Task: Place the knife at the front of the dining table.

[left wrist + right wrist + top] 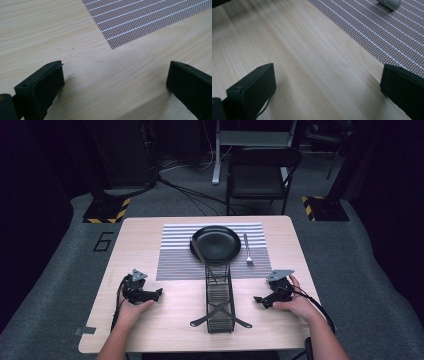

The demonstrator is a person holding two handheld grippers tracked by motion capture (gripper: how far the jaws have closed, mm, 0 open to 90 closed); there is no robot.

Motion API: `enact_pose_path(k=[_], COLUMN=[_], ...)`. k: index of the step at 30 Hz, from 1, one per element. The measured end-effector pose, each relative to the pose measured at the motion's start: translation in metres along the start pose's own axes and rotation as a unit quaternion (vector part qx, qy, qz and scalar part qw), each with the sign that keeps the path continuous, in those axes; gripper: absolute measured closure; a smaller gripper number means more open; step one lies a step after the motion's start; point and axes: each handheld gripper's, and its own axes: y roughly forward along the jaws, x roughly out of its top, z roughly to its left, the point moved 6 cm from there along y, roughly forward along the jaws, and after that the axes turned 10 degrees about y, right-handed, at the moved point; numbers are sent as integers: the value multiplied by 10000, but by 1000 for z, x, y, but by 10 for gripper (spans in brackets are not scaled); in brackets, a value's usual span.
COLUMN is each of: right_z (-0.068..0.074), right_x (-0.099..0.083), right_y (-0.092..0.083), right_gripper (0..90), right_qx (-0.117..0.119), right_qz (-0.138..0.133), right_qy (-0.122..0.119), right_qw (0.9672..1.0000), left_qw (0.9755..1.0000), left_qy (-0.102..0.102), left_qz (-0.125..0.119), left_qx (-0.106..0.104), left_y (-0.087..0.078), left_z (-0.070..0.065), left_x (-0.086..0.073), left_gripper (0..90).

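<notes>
Both your left gripper (pixel 159 293) and right gripper (pixel 256 299) rest on the worktop (pixel 150 320) with fingers wide and empty, flanking the mesh caddy (pixel 220 302) (light, narrow), so a careless one-sided reach could tip it.

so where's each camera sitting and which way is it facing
High view: above the person's side, looking forward and down on the table, plate and mesh caddy; both forearms show.
Left gripper view: on the left gripper, looking along its open jaws at bare wood.
Right gripper view: on the right gripper, jaws open too.
Both gripper views share the striped placemat.
</notes>
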Motion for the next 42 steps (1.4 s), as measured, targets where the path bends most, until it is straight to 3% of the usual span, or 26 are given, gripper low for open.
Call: enact_pose_path(k=[15, 23, 30, 33, 35, 42], right_z=[0, 0, 0, 0, 0, 0], right_x=[-1, -1, -1, -1, -1, -1], right_y=[-1, -1, -1, -1, -1, -1], right_gripper=[0, 0, 0, 0, 0, 0], right_qx=[-13, -23, -37, -33, -39, -54], right_qz=[8, 2, -10, -8, -10, -13], right_qy=[-12, 7, 14, 7, 17, 29], right_qw=[10000, 10000, 10000, 10000, 10000, 10000], left_qw=[9999, 9998, 9999, 9999, 9994, 9977], left_qy=[-69, -105, 39, 56, -55, 41], left_qz=[11, -148, -89, -93, -97, -484], left_qx=[85, 130, -35, -57, -323, -480], left_y=[3, 2, 0, -1, -8, -34], left_z=[0, 0, -10, -12, -19, -36], left_x=[3, 4, 9, 10, 14, 38], left_gripper=[17, 89, 168, 269, 342, 374])
